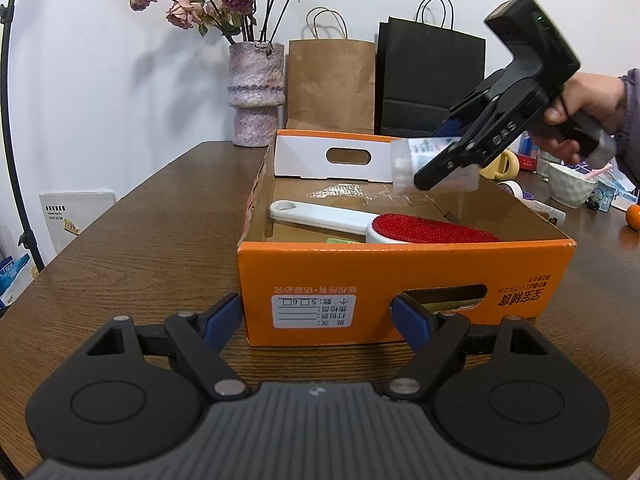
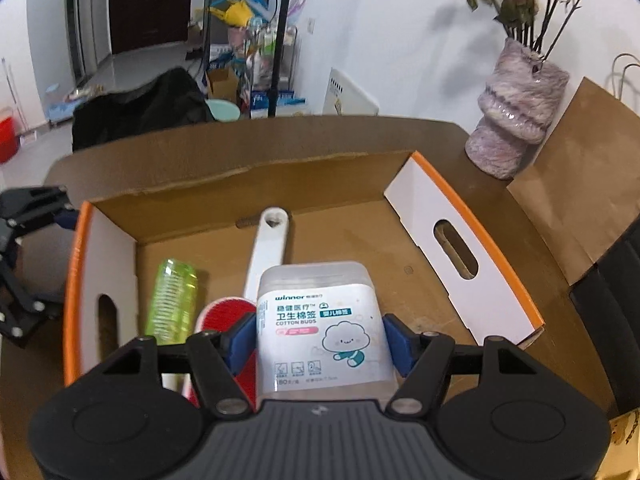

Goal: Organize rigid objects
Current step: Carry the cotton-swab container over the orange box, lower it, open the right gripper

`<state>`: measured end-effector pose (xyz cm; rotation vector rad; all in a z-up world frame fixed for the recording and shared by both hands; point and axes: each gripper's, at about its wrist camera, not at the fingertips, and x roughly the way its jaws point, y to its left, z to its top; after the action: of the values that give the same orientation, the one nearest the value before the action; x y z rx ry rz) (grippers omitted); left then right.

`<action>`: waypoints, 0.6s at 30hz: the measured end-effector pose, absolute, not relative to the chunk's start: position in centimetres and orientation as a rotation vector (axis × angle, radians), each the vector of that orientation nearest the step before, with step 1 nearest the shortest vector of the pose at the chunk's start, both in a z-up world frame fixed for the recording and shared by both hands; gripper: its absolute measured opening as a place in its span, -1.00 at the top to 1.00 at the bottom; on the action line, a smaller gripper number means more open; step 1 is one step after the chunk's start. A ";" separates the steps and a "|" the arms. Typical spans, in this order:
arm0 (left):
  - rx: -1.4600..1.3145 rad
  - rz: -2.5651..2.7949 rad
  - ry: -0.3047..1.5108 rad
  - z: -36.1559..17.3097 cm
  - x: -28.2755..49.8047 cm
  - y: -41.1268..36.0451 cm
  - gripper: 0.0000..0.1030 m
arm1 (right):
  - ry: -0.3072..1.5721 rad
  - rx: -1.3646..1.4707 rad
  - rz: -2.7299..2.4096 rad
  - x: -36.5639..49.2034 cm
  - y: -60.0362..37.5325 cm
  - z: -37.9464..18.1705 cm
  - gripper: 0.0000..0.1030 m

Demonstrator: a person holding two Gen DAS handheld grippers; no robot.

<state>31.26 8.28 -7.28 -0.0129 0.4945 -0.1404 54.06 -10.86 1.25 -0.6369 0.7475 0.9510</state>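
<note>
An orange cardboard box (image 1: 400, 272) stands open on the wooden table; it also shows in the right wrist view (image 2: 472, 216). Inside lie a white lint brush with a red pad (image 1: 384, 226) (image 2: 268, 248) and a green ribbed tube (image 2: 172, 300). My right gripper (image 2: 320, 334) is shut on a clear box of cotton buds (image 2: 320, 320) and holds it above the box's inside; from the left wrist view the cotton bud box (image 1: 416, 156) hangs over the box's far right part. My left gripper (image 1: 316, 318) is open and empty, just in front of the box's near wall.
A pink vase of dried roses (image 1: 256, 92), a brown paper bag (image 1: 330, 84) and a black paper bag (image 1: 430, 80) stand behind the box. A white bowl (image 1: 570, 188), a yellow mug (image 1: 502, 164) and small items sit at the right. A tripod pole (image 1: 12, 140) stands left.
</note>
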 end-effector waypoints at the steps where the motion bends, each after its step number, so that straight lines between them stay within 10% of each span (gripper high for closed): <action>1: -0.013 -0.141 0.495 -7.3 31.3 8.3 -0.61 | 0.759 -0.631 0.948 54.3 -10.9 1.0 -0.30; 18: -0.019 -0.140 0.498 -7.3 31.3 8.3 -0.61 | 0.644 -0.551 0.893 52.1 -14.4 2.8 -0.76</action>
<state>31.33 8.30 -7.26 -0.0192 0.4976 -0.1400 52.09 -14.39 2.84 -0.5512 0.6441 0.8929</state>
